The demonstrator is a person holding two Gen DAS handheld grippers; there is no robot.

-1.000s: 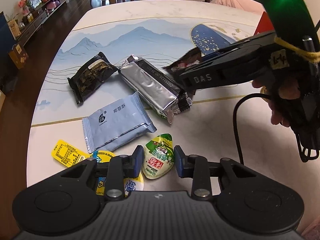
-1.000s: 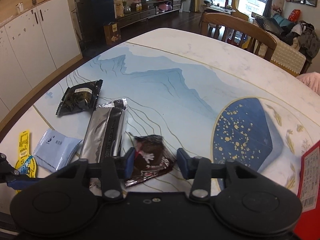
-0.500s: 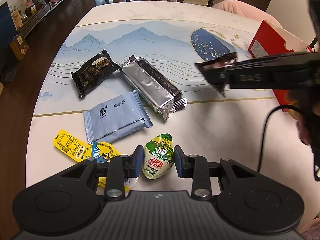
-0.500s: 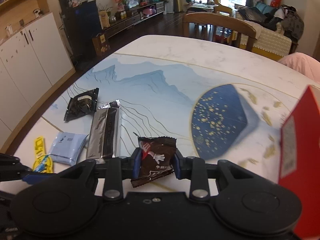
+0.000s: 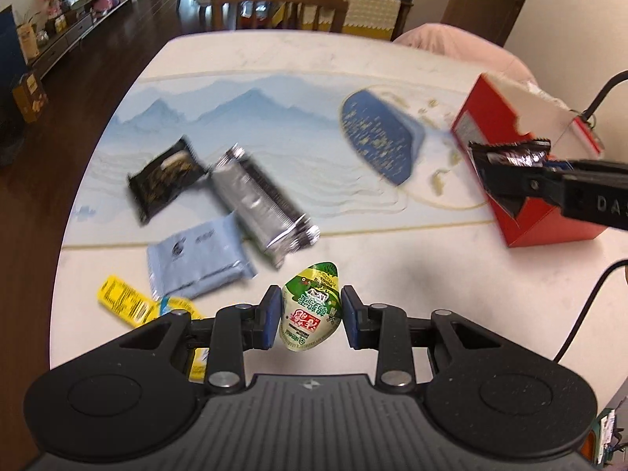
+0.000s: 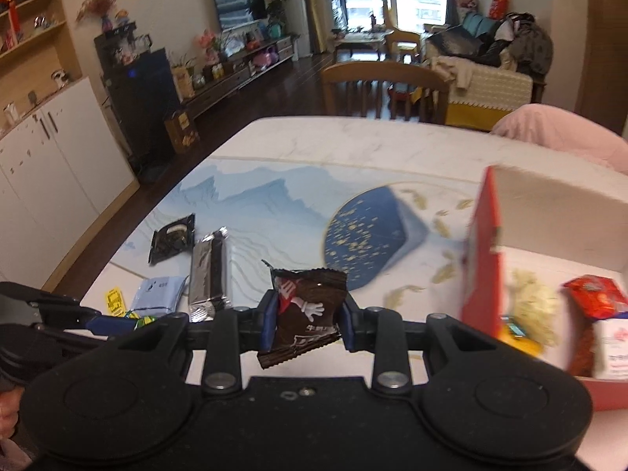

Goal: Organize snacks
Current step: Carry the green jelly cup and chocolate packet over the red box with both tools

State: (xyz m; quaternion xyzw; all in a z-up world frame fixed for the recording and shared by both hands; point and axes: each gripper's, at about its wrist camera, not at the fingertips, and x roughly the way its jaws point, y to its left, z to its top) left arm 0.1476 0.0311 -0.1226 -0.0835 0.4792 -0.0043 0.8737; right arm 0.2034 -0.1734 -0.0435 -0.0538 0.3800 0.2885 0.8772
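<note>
Desk's right edge carries the red box; right claw, clamping a brown packet, hangs just left of it, while left claw grips a green pouch.

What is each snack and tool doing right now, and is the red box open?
Left tool: shut on the green jelly cup, lifted.
Right tool: shut on the brown candy packet, in the air.
Red box: open, snacks inside.
Silver packet: lying flat.
Blue packet: lying flat.

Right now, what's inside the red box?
In the right wrist view the red box is open on top. Inside: a red packet, a white carton, a pale crinkly pack, something yellow. The near wall hides the rest; blur hides labels.
</note>
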